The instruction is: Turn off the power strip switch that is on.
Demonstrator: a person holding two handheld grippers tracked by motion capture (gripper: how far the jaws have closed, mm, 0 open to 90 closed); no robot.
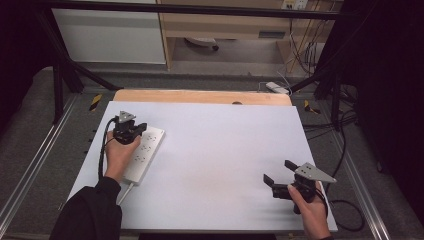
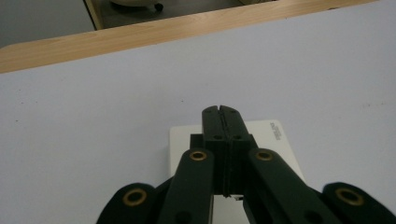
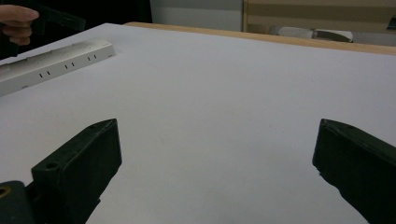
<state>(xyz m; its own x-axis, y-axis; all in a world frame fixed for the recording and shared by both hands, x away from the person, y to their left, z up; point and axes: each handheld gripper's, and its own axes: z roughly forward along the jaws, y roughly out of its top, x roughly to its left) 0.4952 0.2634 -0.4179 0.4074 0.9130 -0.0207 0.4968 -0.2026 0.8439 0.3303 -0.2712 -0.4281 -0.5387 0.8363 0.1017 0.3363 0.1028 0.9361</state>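
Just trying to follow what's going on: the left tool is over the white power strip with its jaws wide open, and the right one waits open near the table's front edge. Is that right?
Not quite. The left tool is over the white power strip, but its jaws are pressed shut, as the left gripper view shows. The right tool does wait open near the table's front edge.
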